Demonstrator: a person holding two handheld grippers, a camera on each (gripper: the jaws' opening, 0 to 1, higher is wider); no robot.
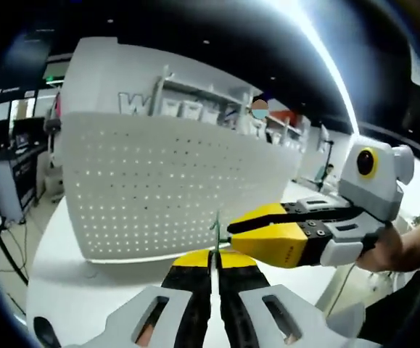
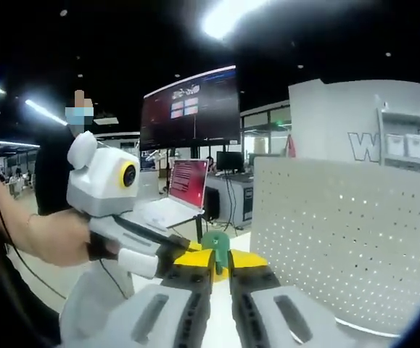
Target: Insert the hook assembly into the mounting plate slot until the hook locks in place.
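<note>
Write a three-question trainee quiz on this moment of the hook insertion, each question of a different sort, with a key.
1. True or false: the green hook is already seated in the white perforated plate.
2. Multiple choice: in the right gripper view, the open laptop stands (A) left of the plate, (B) on top of the plate, (C) between the right gripper's jaws.
3. Fill in: in the left gripper view, the right gripper comes in from the ____ side.

Key: 1 false, the hook is held at the jaw tips of the left gripper and right gripper, short of the plate; 2 A; 3 right.
</note>
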